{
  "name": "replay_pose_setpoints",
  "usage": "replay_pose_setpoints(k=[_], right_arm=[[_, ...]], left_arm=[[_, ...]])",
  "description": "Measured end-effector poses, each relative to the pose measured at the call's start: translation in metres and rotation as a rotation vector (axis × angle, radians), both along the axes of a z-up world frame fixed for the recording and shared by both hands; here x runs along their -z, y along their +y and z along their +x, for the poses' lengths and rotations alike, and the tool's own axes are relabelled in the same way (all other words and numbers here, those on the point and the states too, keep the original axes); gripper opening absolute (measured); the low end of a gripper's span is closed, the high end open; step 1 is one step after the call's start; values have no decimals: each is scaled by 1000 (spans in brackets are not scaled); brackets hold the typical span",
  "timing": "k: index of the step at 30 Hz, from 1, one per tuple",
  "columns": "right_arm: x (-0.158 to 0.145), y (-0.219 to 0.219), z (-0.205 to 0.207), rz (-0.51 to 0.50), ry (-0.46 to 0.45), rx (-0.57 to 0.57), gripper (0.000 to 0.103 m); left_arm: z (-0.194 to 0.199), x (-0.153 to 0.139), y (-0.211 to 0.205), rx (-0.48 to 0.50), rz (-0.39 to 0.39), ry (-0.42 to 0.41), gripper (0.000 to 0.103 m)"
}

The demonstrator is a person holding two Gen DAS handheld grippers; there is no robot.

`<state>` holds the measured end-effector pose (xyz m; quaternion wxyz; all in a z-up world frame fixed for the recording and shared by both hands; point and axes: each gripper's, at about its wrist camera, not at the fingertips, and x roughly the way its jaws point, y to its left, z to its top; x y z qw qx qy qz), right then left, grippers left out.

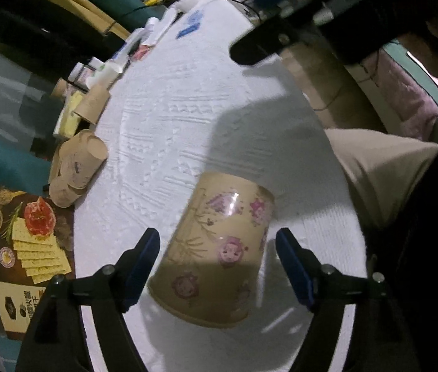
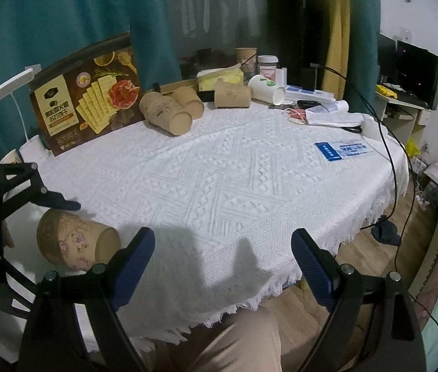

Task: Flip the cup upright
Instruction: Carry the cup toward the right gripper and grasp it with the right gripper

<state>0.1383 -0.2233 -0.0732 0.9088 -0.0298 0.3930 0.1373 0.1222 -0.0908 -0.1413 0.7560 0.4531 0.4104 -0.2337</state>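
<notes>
Risk sits mostly at the lower left of my right wrist view, where the cup (image 2: 76,243) lies on its side on the white cloth near the counter (image 2: 234,170) edge, its mouth toward the frame's centre. My left gripper (image 1: 217,263) straddles it with the fingers (image 1: 144,263) spread part-way, not pressing the wall; a gap shows on each side. Closing off-centre could, I judge, crush the thin paper or squirt the cup out, and a nudge might roll it off the near edge. In the middle of that view the embossed cloth could snag the rim as I tilt. Further right, my right gripper (image 2: 222,266) hangs wide and empty over the fringe, too far away to catch a runaway cup.
</notes>
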Motion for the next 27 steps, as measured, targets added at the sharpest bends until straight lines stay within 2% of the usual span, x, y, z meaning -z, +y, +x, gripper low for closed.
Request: replay_pose_setpoints(k=[3,5,7,11,13,16,19,24,27], right_arm=[[-2,6,6,20,29,-91,88],[-7,15,8,-11,26,-172,88],[-16,29,11,-17,38,-303,88],[-31,64,13,-27,96,-553,88],[-35,89,13,-88,121,-688,88],[-33,124,7,-186,157,-850,88],[-22,157,1,-342,190,-996,88],[1,187,7,-474,256,-1070,88],[11,198,8,-516,289,-1085,88]], left_arm=[[-6,-14,4,-31,-41,-27,77],[-12,-27,11,-64,-92,-41,77],[-21,-40,23,-119,-160,-55,77],[-41,-55,60,-289,-297,-95,77],[-49,-57,77,-375,-360,-108,77],[-67,-55,111,-521,-519,-107,77],[-86,-48,139,-650,-656,-124,77],[-109,-38,179,-816,-876,-143,77],[-114,-36,196,-863,-915,-185,77]])
